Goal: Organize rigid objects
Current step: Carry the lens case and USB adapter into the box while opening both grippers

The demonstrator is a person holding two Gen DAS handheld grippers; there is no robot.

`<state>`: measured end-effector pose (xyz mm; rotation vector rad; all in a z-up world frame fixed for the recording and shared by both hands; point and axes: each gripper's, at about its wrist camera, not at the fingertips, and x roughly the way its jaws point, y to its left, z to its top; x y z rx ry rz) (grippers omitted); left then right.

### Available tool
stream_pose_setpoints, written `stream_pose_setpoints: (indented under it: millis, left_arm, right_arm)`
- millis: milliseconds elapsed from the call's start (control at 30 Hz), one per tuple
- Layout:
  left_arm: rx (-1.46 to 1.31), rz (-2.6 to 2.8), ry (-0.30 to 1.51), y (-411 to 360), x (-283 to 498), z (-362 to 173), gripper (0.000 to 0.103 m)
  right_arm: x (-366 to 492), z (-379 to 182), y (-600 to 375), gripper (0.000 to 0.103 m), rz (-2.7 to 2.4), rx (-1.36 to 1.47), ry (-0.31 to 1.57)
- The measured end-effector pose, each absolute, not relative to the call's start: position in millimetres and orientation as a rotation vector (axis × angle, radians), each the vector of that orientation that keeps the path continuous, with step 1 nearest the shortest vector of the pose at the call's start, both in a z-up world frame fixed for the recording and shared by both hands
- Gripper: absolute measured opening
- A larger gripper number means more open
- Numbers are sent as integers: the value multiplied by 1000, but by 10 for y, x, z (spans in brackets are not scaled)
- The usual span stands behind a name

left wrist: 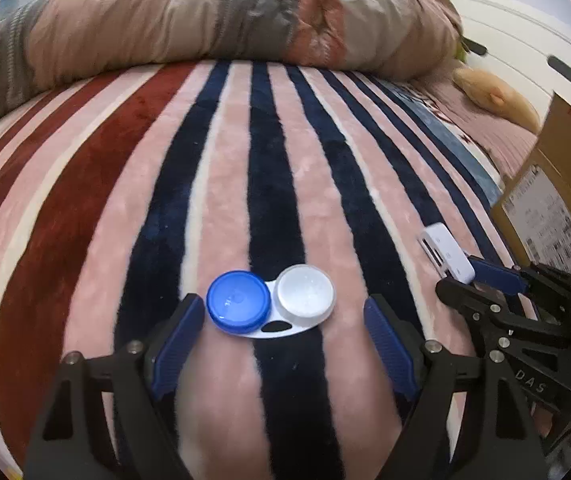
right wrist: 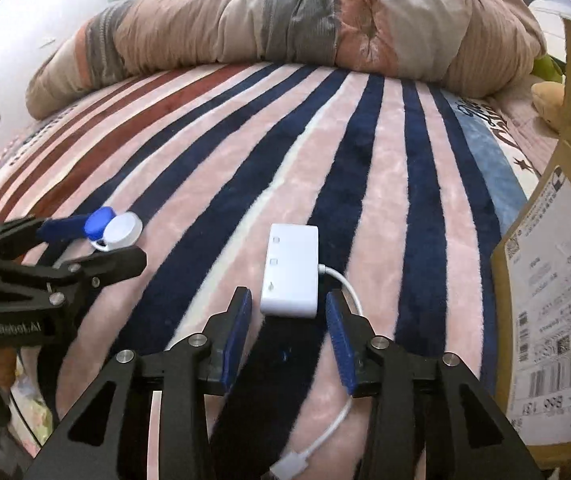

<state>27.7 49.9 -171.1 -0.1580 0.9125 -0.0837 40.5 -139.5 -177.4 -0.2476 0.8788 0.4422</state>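
Jaws of the left gripper (left wrist: 283, 312) are spread wide apart around a contact lens case (left wrist: 271, 302), which lies flat on the striped blanket (left wrist: 225, 160) of the bed, its blue cap beside the left pad and its clear cap well short of the right pad. Farther right, the right gripper (right wrist: 289, 308) is held with jaws apart on either side of a white adapter (right wrist: 291, 270), not clamped. A cardboard box (right wrist: 553, 312) is seen at the bed's right edge.

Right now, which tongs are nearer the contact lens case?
Left. The left tongs sit open just short of the contact lens case, one finger at either side. The right tongs are off to its right, by the white adapter.
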Motion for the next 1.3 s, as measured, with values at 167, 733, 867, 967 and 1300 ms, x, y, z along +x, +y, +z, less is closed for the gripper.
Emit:
stream_pose_setpoints:
  millis: [167,733,867,967,1300]
  left_arm:
    - [-183,-10,894,545,310,-1740,59]
    - [-213,-73,699,878,-15,-704,59]
    - [-165,-133,626,689,-83,-253,59]
    - [-129,-192,577,477,-65,51,59]
    - [-14,-442,546,-785,136,652,59]
  right_arm:
    - [508,-1813,-1337,34,428,-243,860]
    - [-95,-461,-1311,23,627,-231,502]
    - [-174,-40,-1547,23,590,-203,414]
    - [-238,153,-1784,23,526,-211,365]
    - [59,83,-2926,23,313,-160,450]
